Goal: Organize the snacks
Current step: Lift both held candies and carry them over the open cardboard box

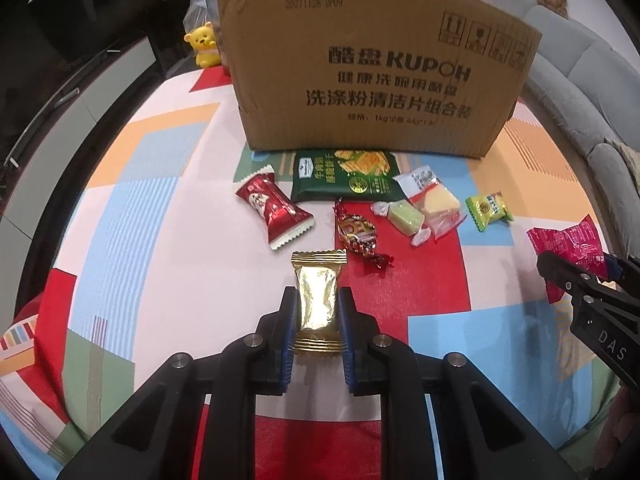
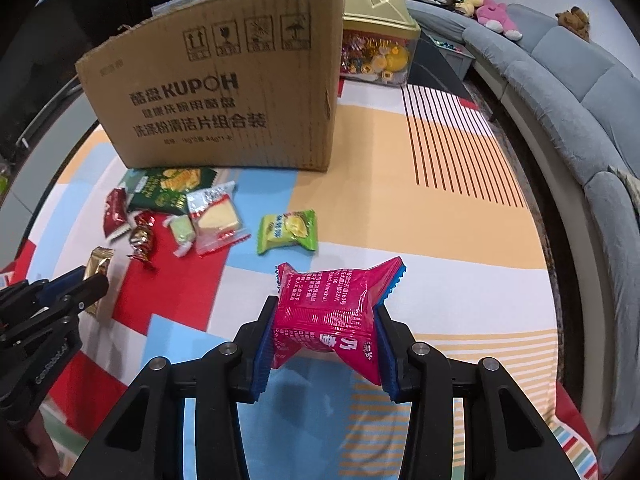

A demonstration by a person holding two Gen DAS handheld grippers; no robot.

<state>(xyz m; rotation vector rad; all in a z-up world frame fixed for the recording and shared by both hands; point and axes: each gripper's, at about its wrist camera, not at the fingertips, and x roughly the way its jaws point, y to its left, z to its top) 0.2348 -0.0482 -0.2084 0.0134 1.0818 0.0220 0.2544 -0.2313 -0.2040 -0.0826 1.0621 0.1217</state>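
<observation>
My left gripper [image 1: 317, 300] is shut on a gold foil snack packet [image 1: 318, 300], near the patterned tablecloth. My right gripper [image 2: 325, 312] is shut on a pink snack packet [image 2: 332, 316] and holds it above the cloth; it shows at the right edge of the left wrist view [image 1: 576, 252]. A brown cardboard box [image 1: 372, 68] stands upright behind the loose snacks: a red packet [image 1: 270, 208], a green biscuit pack [image 1: 344, 176], a twisted candy [image 1: 358, 236], a pale green sweet [image 1: 404, 218], a clear-wrapped yellow cake [image 1: 434, 200] and a lime packet [image 1: 488, 210].
A yellow bear toy [image 1: 204, 44] stands left of the box. A gold-lidded clear container of sweets [image 2: 376, 48] sits behind the box at its right. A grey sofa [image 2: 580, 92] with plush toys curves along the right. A dark cabinet [image 1: 80, 80] lies left.
</observation>
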